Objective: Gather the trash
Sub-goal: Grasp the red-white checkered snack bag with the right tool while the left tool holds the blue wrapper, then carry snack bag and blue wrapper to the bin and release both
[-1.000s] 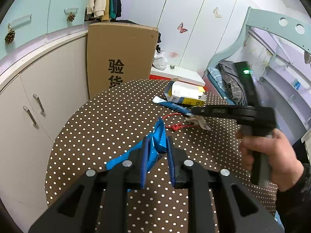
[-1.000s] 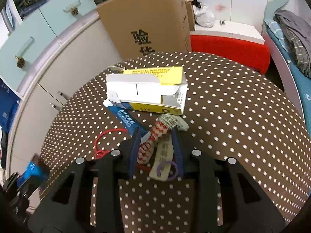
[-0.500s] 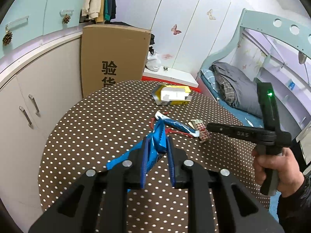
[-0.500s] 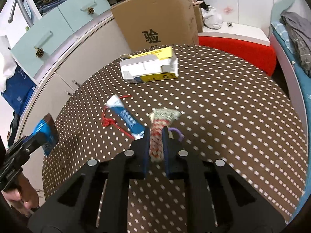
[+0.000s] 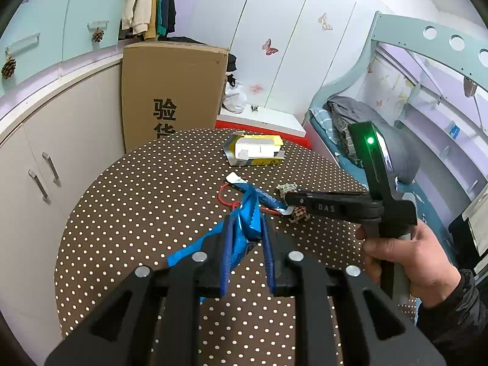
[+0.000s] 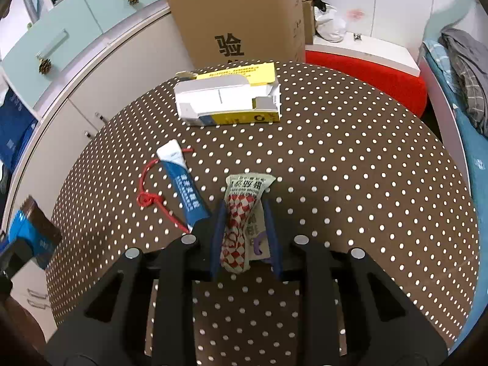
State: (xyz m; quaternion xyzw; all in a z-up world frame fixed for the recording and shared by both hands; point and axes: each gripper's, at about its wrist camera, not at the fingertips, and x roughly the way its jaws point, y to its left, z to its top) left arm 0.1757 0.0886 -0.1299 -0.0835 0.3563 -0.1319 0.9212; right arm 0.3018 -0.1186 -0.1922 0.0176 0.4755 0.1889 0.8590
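Right hand-held gripper [image 6: 244,238]: jaws part-open and straddling the red-and-white checked wrapper [image 6: 241,228], which lies between the blue pads; whether the pads press on it, I cannot tell.
Wrapper's lie: long axis runs roughly 12 to 6 o'clock in the right wrist view, in line with the fingers, its printed end poking out past the tips toward 12.
Left hand-held gripper [image 5: 247,238]: jaws narrowly apart with a crumpled blue wrapper [image 5: 248,219] held between them, raised above the bench [image 5: 146,201].
Other trash on the bench: a blue sachet [image 6: 183,189] just beside the right gripper at about 10 o'clock, lying over a red string [image 6: 149,195]; a yellow-and-white box [image 6: 228,100] well off at 12 o'clock.
Nearer hand: the right, by my reckoning; the checked wrapper already sits inside its jaws, while the left is loaded.
Coming move, as judged: a squeeze across the wrapper's short axis, then a straight lift; the sachet's end by the left finger could get caught.
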